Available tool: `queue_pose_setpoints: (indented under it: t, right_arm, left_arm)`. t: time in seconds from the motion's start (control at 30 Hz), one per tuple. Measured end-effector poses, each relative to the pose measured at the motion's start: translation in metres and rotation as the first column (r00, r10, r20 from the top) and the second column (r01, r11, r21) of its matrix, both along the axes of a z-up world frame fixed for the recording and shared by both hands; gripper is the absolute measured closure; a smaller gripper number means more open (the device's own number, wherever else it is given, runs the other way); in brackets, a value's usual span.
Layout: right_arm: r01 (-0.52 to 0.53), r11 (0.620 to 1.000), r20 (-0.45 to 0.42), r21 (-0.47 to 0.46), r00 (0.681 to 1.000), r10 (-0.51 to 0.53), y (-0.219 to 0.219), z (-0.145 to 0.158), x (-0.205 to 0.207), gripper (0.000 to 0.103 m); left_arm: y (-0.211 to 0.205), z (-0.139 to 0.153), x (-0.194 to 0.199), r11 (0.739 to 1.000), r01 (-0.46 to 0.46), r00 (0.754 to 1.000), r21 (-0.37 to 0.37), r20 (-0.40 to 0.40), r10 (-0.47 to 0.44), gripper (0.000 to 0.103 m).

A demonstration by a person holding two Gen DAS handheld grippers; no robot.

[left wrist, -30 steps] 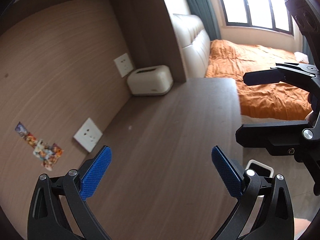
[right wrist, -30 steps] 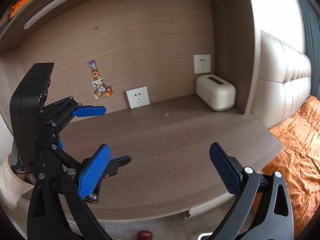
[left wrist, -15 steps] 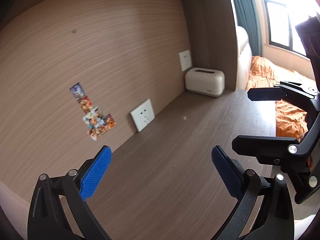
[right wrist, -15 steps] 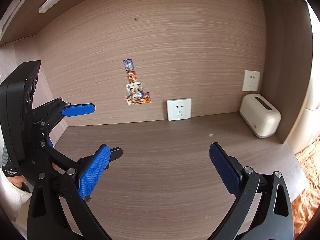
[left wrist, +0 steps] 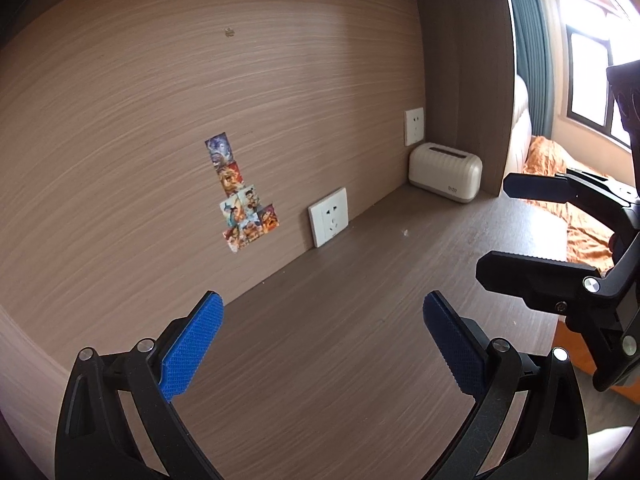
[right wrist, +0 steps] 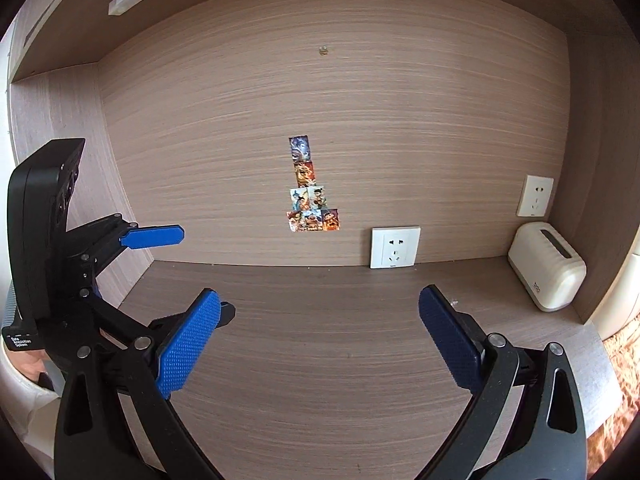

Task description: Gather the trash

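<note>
No large piece of trash shows on the brown wooden desk. Only a tiny white scrap lies on it, also visible as the scrap in the right wrist view, near the cream tissue box. My left gripper hangs open above the desk with nothing between its blue pads. My right gripper is open too and holds nothing. Each one shows in the other's view: the right gripper at the right edge, the left gripper at the left.
A cream tissue box stands in the desk's back right corner. Two white wall sockets and a cluster of colourful stickers are on the wood back panel. A bed with an orange cover lies beyond the desk's right end.
Both views have swung left, away from the bed and towards the back panel, and sit nearer the desk. Both grippers have stayed open and hold nothing.
</note>
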State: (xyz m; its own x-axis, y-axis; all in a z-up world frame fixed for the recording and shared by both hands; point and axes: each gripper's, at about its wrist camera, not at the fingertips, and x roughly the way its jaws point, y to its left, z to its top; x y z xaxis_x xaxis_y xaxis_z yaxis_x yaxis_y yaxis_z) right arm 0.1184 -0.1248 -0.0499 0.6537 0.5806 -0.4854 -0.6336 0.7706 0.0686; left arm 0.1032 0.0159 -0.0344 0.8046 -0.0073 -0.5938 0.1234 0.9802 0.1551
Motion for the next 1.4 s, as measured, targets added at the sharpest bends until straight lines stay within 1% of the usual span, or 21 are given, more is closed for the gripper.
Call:
queue_pose_setpoints:
  t: [0.1, 0.33, 0.53, 0.8, 1.0, 1.4]
  right_arm:
    - [-0.004, 1.0, 0.013, -0.004, 1.0, 0.004, 0.006, 0.002, -0.001, 0.004]
    - [0.008, 1.0, 0.014, -0.004, 1.0, -0.008, 0.008, 0.003, -0.002, 0.004]
    - [0.011, 1.0, 0.02, -0.012, 1.0, -0.011, 0.009, 0.003, -0.004, 0.004]
    - [0.015, 0.999, 0.029, -0.029, 0.999, -0.014, 0.011, 0.001, -0.001, 0.004]
    - [0.02, 0.999, 0.032, -0.027, 0.999, -0.019, 0.01, 0.001, 0.001, 0.004]
    - [0.043, 0.999, 0.025, -0.031, 0.999, -0.042, 0.006, 0.0, 0.007, 0.004]
  left_arm:
    - [0.005, 0.002, -0.002, 1.0, 0.001, 1.0, 0.0, 0.013, -0.001, 0.005]
    - [0.009, 0.003, -0.001, 1.0, 0.014, 1.0, -0.017, 0.026, -0.014, 0.005]
    - [0.006, 0.002, -0.003, 1.0, 0.018, 0.999, 0.014, 0.041, -0.019, 0.005]
    - [0.007, 0.0, 0.004, 1.0, 0.027, 0.999, 0.009, 0.031, -0.027, 0.005]
    - [0.004, 0.0, 0.01, 0.999, 0.03, 0.999, 0.034, 0.039, -0.031, 0.005]
    - [0.011, -0.007, 0.022, 0.999, 0.035, 0.999, 0.005, 0.015, -0.035, 0.005]
